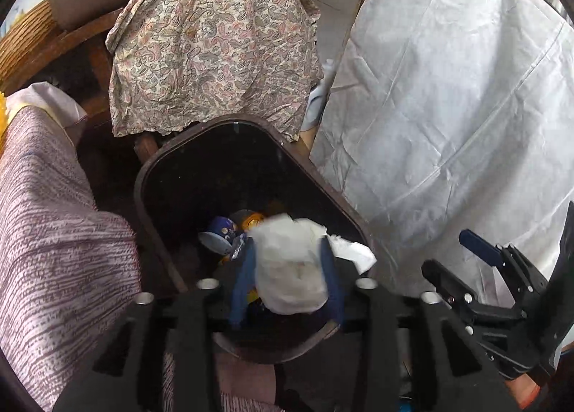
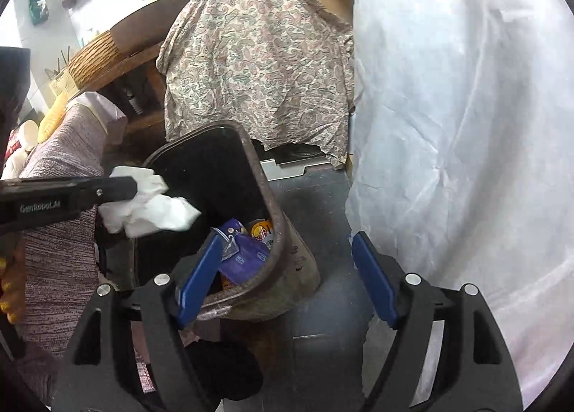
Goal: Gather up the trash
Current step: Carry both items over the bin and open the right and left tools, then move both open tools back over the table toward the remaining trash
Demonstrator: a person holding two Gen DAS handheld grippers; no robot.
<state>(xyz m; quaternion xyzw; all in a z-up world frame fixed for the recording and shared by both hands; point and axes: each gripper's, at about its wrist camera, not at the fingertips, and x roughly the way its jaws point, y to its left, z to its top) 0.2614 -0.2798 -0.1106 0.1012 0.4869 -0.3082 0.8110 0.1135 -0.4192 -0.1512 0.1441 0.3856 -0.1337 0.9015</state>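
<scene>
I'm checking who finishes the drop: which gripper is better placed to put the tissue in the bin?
Left. The left gripper has the tissue between its fingers, right over the open bin. The right gripper is open and empty, beside the bin.

"GenRobot.AI" is printed in pale letters on the black side of the left gripper (image 2: 118,193). Print on the wrappers in the bin (image 2: 276,254) cannot be read.
</scene>
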